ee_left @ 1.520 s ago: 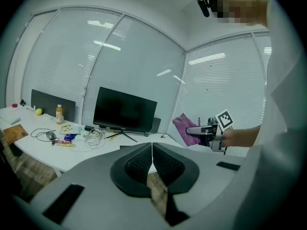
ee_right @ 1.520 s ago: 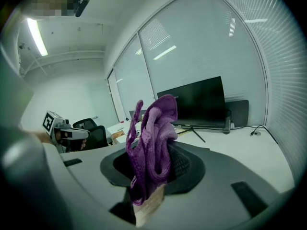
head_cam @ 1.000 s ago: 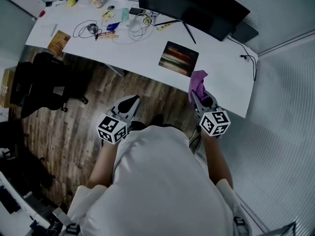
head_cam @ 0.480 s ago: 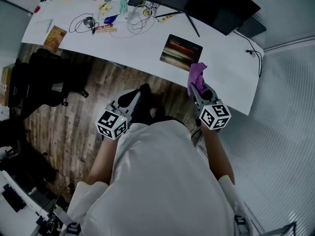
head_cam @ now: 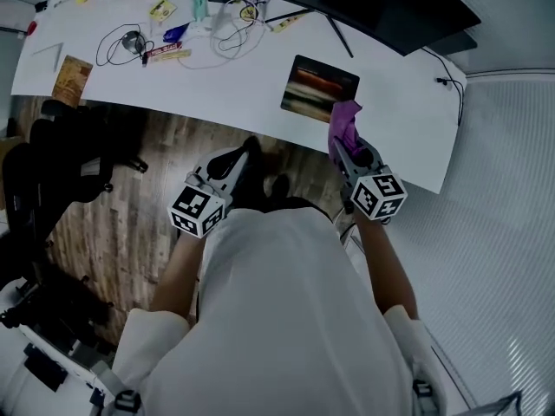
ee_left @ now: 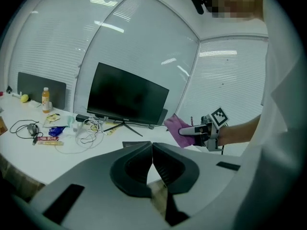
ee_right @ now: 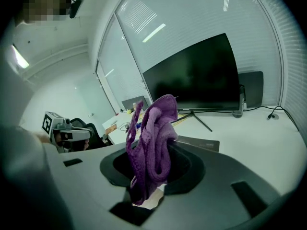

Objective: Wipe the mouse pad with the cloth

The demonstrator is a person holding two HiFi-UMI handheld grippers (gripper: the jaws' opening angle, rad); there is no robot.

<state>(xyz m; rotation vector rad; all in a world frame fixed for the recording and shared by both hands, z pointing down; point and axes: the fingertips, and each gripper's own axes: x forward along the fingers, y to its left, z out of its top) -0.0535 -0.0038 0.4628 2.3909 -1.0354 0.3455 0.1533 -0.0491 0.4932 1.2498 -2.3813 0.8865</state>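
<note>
A dark mouse pad (head_cam: 318, 88) with a red-orange picture lies on the white desk (head_cam: 243, 85), in front of the monitor; its edge shows as a dark strip (ee_right: 199, 143) in the right gripper view. My right gripper (head_cam: 341, 141) is shut on a purple cloth (head_cam: 344, 126), which bunches up between the jaws (ee_right: 152, 143) just off the pad's near right corner. My left gripper (head_cam: 241, 152) hangs over the wooden floor short of the desk edge, jaws closed with nothing in them (ee_left: 152, 150).
A big black monitor (head_cam: 364, 7) stands behind the pad. Cables (head_cam: 234, 33), pens, a bottle and small items litter the desk's left half. A black office chair (head_cam: 61, 163) stands on the floor at left. A cable (head_cam: 451, 89) runs along the desk's right end.
Both grippers have come closer to the desk. The cloth in the right gripper now reaches the mouse pad's near right corner. The left gripper stays shut and empty.
</note>
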